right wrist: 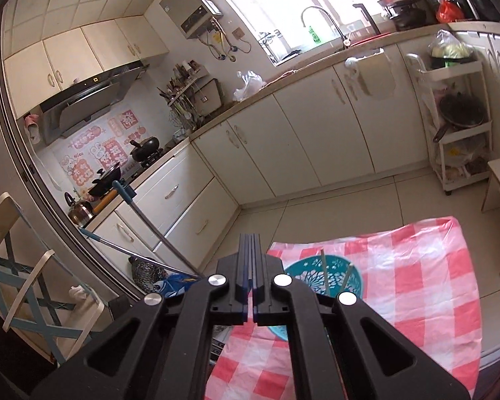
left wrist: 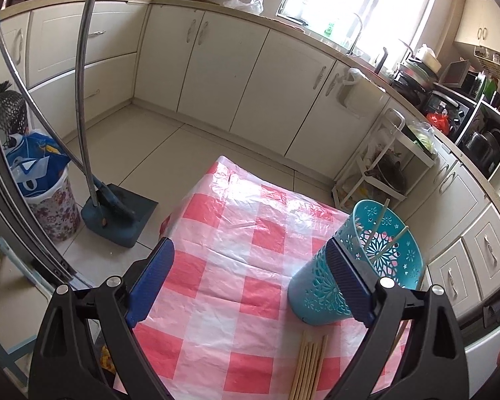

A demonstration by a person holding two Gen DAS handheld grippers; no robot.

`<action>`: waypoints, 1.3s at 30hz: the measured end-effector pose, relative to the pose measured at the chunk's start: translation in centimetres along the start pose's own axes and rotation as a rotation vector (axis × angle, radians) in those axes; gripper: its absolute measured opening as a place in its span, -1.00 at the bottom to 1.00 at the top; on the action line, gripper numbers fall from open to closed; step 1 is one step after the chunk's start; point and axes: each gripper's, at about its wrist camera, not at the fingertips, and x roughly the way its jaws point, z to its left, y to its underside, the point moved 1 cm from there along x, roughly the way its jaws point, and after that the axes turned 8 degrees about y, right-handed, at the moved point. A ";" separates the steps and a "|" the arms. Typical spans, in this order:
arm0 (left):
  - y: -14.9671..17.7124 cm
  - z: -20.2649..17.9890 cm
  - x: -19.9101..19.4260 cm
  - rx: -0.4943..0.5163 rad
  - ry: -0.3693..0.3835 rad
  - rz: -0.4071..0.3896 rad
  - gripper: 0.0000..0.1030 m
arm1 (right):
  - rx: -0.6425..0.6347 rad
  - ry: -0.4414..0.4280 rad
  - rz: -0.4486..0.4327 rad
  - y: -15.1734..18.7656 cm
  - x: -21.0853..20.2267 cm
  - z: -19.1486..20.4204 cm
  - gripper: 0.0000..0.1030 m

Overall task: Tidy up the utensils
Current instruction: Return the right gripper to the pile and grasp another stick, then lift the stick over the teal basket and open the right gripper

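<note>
from the left wrist view we see the left gripper with its two blue fingers spread wide over a table covered in a red and white checked cloth. nothing sits between them. the right-hand finger lies just against the outer wall of a teal holder with cut-out flower patterns, which stands upright on the cloth near the table's right edge — whether the finger actually touches it we cannot tell. inside the holder stand a few thin pale chopsticks, leaning against its rim. a bundle of loose chopsticks lies flat on the cloth near the bottom of the view, just in front of the holder. on the floor to the left stand a blue dustpan with a long handle and a flowered bin lined with a blue bag.

from the right wrist view we see the right gripper with its fingers pressed flat together, holding nothing. it hangs above the near left corner of the table, pointing out across the kitchen floor toward the cream cabinets. below and just to its right the teal holder shows from above, partly hidden by the gripper's black frame, with two chopsticks standing up out of it — the rest of the checked cloth stretches away to the right.
</note>
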 end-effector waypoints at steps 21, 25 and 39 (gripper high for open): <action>0.2 0.5 0.7 -0.009 -0.014 0.028 0.71 | -0.411 0.199 0.611 23.0 9.9 -0.2 -0.54; 0.1 0.3 0.7 -0.005 -0.011 0.030 0.71 | -0.457 0.223 0.634 24.1 11.0 -0.1 -0.73; 0.4 0.4 0.8 -0.030 -0.008 0.031 0.71 | -0.154 -0.091 0.273 11.9 1.7 0.9 -0.88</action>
